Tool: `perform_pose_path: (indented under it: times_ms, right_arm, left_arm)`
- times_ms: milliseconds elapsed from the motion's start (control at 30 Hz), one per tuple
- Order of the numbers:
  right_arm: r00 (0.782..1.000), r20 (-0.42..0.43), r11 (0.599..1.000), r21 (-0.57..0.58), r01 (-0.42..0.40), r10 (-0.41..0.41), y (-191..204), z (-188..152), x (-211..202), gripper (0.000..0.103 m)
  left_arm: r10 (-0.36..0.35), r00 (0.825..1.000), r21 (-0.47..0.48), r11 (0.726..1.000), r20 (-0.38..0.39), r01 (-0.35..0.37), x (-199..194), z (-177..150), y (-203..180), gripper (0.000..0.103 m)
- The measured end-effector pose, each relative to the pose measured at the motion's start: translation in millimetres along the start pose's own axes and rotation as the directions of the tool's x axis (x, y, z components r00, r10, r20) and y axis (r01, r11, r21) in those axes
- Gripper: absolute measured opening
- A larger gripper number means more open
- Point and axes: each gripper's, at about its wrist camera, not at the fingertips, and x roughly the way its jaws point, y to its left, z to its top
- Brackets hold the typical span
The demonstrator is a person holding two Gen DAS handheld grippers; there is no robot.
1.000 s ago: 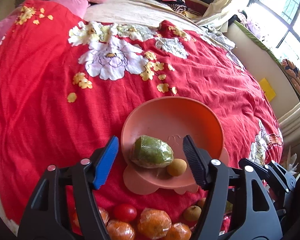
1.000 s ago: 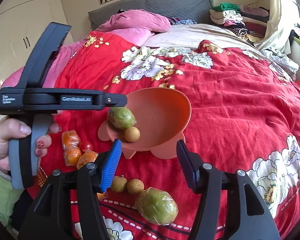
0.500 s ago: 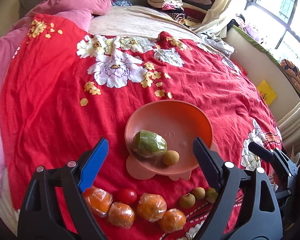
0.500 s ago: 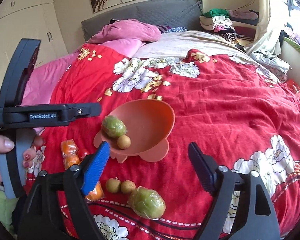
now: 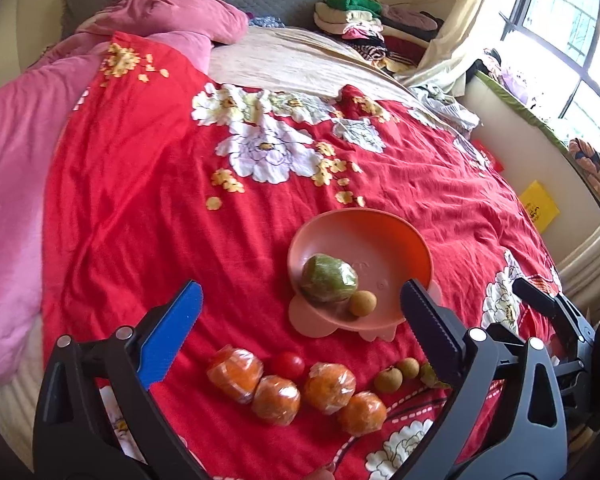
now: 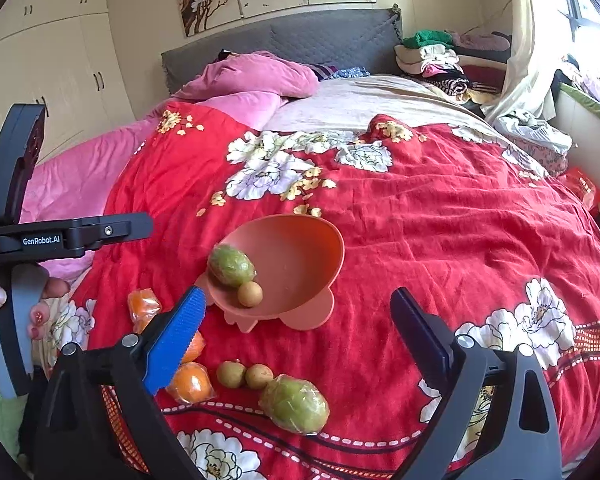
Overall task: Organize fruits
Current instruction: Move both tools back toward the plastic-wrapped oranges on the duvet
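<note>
Both my left gripper (image 5: 300, 304) and right gripper (image 6: 298, 312) hang spread and empty; the tilted bowl (image 5: 400, 236) at frame center could tip, spilling its fruit.

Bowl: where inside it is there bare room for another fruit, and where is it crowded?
The orange bowl is bare across its far and right-hand interior. Its near-left corner is crowded: the wrapped green fruit and small brown fruit sit touching there. In front, wrapped oranges and the tomato line the red bedspread.
</note>
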Motion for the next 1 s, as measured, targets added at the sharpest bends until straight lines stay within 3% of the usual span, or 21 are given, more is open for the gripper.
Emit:
perform_pose_path:
  times_ms: [433, 1000]
  right_arm:
    - [1.0, 0.017, 0.999, -0.033, -0.013, 0.014, 18, -5, -15, 0.095]
    - [0.999, -0.005, 0.996, -0.077, -0.044, 0.044, 38, -18, -22, 0.096]
  left_arm:
    - [0.037, 0.999, -0.047, 0.998, -0.009, -0.037, -18, -23, 27, 0.093]
    - [0.092, 0.994, 0.001, 0.996, -0.054, -0.092, -22, -56, 36, 0.093]
